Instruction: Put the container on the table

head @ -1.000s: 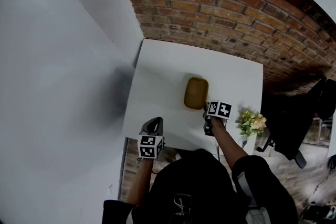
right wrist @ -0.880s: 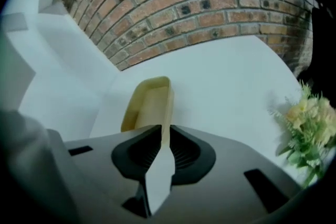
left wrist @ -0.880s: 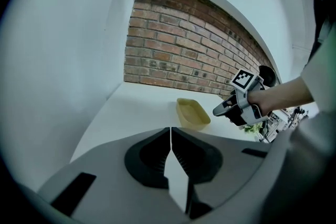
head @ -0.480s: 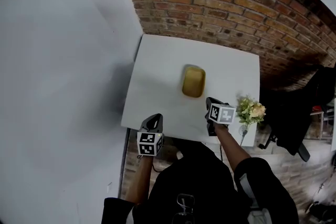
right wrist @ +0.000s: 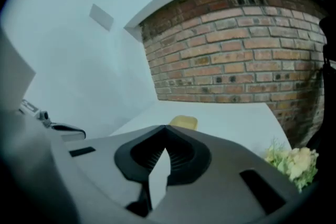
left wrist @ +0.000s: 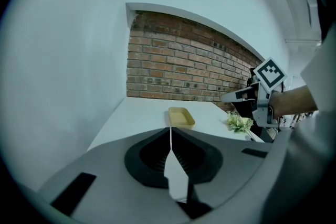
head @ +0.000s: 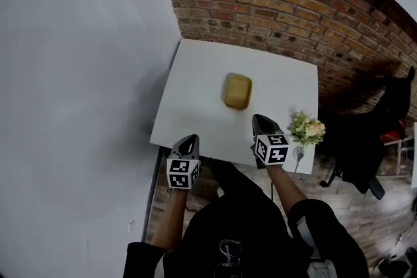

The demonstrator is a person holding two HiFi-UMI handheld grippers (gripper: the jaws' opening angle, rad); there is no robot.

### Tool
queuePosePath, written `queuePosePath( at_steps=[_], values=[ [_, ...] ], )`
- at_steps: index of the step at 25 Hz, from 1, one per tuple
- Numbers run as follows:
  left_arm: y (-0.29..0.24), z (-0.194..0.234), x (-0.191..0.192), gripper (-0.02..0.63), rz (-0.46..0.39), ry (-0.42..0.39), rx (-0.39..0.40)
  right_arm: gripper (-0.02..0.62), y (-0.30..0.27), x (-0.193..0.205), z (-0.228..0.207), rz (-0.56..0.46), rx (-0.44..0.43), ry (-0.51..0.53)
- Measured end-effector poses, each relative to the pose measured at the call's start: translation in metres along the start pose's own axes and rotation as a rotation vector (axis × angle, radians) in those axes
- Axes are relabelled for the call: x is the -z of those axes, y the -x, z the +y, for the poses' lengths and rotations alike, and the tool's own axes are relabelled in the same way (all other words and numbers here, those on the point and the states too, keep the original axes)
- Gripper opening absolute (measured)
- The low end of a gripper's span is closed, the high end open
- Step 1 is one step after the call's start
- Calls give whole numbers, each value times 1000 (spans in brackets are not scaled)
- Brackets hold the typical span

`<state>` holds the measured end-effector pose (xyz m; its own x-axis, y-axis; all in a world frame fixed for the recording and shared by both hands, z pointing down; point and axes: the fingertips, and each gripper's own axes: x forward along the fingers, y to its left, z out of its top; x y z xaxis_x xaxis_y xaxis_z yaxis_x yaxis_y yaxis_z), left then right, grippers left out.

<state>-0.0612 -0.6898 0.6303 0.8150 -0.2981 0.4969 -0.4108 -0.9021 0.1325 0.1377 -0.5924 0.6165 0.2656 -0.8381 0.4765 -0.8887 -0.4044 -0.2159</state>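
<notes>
The yellow container (head: 237, 90) rests alone on the white table (head: 195, 107), near its middle. It also shows as a shallow yellow tray (left wrist: 181, 117) in the left gripper view, and just over the jaws (right wrist: 184, 123) in the right gripper view. My left gripper (head: 189, 142) hovers at the table's near edge, shut and empty. My right gripper (head: 260, 122) is over the near right part of the table, also shut with nothing in it, well short of the container.
A small bunch of pale flowers (head: 307, 131) stands at the table's near right corner, close to my right gripper. A brick wall (head: 273, 10) backs the table and a white wall (head: 78, 88) runs along its left. A dark chair (head: 365, 153) stands to the right.
The right gripper has drawn back from the container toward the person, leaving it on the table. The left gripper has hardly moved.
</notes>
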Motion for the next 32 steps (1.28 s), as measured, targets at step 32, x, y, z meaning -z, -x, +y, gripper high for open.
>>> queuePosePath(
  at_steps=[32],
  values=[
    [49, -21, -50, 21, -178, -13, -50, 22, 88, -40, 26, -186, -3, 84]
  ],
)
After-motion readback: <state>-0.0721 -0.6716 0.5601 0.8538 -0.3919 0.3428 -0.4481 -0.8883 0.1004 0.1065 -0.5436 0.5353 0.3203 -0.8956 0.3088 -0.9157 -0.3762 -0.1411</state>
